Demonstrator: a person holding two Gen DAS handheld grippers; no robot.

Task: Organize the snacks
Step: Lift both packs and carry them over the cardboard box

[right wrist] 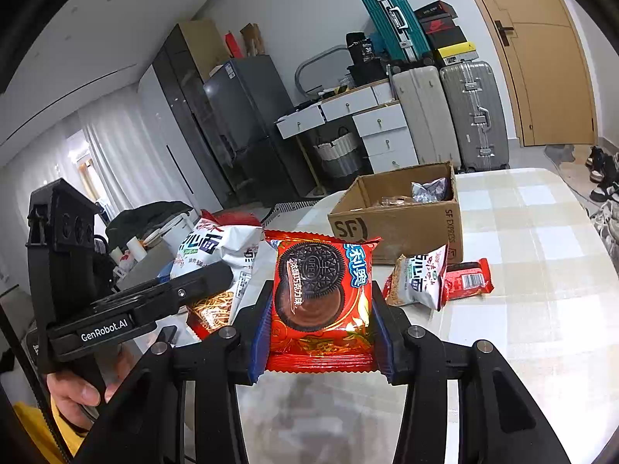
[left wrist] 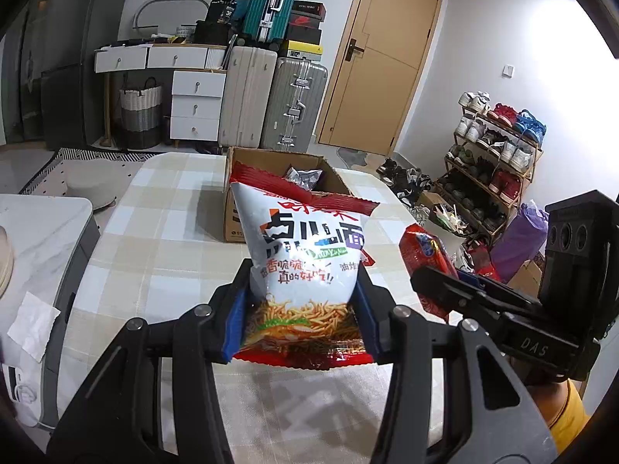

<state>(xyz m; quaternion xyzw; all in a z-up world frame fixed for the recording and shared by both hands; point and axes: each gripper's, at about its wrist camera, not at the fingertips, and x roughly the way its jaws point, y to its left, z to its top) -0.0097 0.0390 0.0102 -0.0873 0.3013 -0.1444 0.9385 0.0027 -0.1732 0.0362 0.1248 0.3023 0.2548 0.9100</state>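
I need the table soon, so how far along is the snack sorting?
Partly done. The cardboard box already holds a silver packet and something clear. In hand: the left gripper is shut on a noodle snack bag, the right gripper on an Oreo pack. Left on the table: a small noodle bag and a red bar.
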